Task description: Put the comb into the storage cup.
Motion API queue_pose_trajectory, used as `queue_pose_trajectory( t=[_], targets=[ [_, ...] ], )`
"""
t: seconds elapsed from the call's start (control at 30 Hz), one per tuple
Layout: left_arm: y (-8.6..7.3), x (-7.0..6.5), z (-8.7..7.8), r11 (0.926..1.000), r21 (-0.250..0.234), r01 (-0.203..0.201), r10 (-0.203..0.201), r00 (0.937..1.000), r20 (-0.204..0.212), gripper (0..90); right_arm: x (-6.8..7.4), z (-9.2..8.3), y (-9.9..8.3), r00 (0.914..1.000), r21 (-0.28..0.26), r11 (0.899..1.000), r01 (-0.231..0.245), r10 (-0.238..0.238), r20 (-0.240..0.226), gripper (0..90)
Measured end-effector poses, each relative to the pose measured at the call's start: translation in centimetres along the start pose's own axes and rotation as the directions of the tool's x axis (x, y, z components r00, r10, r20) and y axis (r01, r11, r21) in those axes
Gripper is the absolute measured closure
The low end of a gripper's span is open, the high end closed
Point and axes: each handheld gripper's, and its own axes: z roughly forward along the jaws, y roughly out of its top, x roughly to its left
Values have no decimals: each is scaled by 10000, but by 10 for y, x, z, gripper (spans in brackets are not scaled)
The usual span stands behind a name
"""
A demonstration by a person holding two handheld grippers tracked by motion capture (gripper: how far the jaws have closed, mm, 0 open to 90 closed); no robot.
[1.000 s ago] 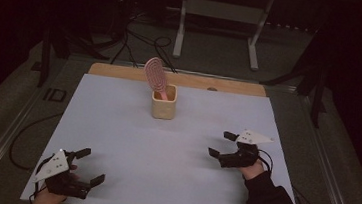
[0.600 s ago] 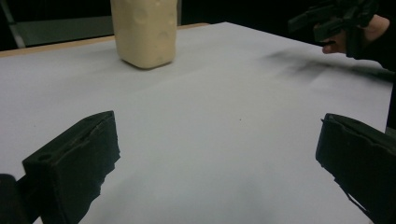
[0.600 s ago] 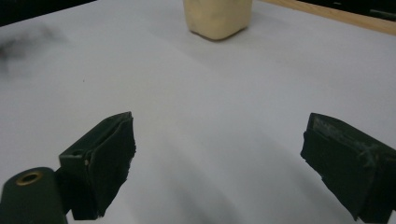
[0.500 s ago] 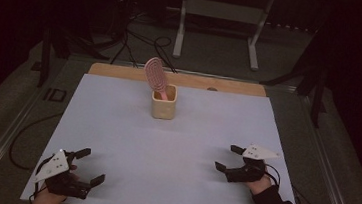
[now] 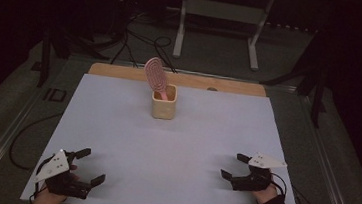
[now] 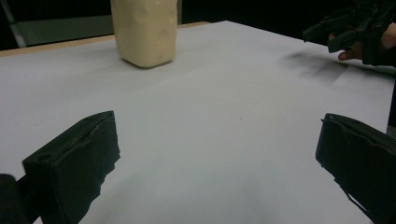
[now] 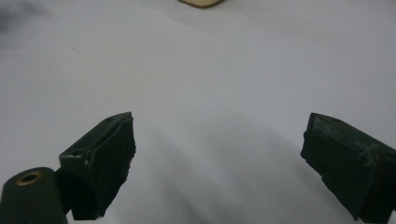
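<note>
A cream cup (image 5: 164, 102) stands at the far middle of the white table (image 5: 174, 146), with a pink hairbrush (image 5: 155, 75) leaning upright out of it. The cup's lower part (image 6: 145, 30) also shows in the left gripper view, and its base (image 7: 201, 2) at the top edge of the right gripper view. My left gripper (image 5: 87, 164) rests near the table's front left corner, open, with nothing between its jaws. My right gripper (image 5: 234, 166) sits low at the front right, open and empty; it also shows far off as the right gripper (image 6: 327, 33) in the left gripper view.
A wooden strip (image 5: 121, 71) borders the table's far edge. Beyond it stand a metal stand (image 5: 217, 15) and loose cables (image 5: 140, 38) on the dark floor. White table surface stretches between the cup and both grippers.
My right gripper has drawn back toward the table's front right and come lower. The left gripper, cup and hairbrush have not moved.
</note>
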Motion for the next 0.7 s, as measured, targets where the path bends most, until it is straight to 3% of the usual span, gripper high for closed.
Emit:
queue_pose_trajectory(
  t=[0.23, 0.7],
  targets=[
    [0, 0, 1, 10000, 9, 13, -13, 10000, 3, 0, -2, -2, -4, 9998, 99, 9997, -210, 210, -43, 95],
    [0, 0, 1, 10000, 24, -3, 3, 10000, 6, 0, 1, 6, -4, 9992, 238, 9991, 358, -354, -199, 95]
  ],
)
